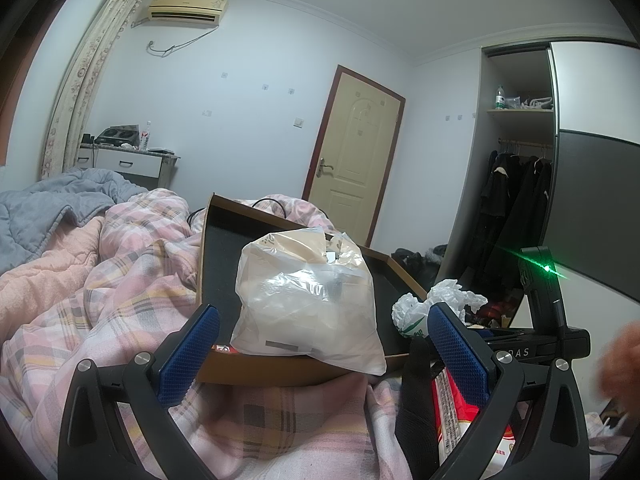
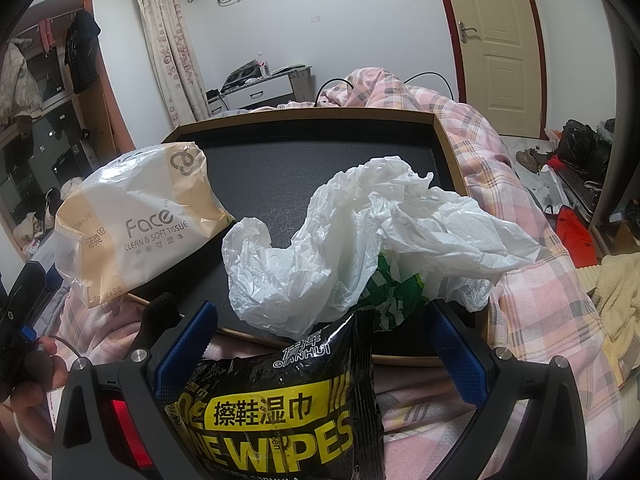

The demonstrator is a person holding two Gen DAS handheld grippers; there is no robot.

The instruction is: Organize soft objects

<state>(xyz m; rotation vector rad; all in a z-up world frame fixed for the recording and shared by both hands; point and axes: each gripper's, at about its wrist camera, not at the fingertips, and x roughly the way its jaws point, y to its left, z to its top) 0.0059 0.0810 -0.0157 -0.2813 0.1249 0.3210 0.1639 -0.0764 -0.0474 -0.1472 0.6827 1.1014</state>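
Note:
A brown tray with a black lining (image 1: 224, 248) (image 2: 280, 168) lies on the bed. A "Face" tissue pack (image 1: 308, 304) (image 2: 136, 220) rests on the tray's near edge, overhanging it. A crumpled white plastic bag (image 1: 436, 304) (image 2: 360, 236) lies on the tray. A black and yellow shoe-wipes pack (image 2: 280, 408) lies on the quilt between the right gripper's fingers. My left gripper (image 1: 324, 344) is open, its fingers either side of the tissue pack. My right gripper (image 2: 320, 344) is open over the wipes pack. A red and white packet (image 1: 464, 412) lies by the left gripper's right finger.
The bed is covered by a pink plaid quilt (image 1: 120, 280) and a grey blanket (image 1: 48, 208). A door (image 1: 352, 160), an open wardrobe (image 1: 516, 184) and a bedside cabinet (image 1: 128, 160) stand behind. Clothes and bags lie on the floor (image 2: 576, 152).

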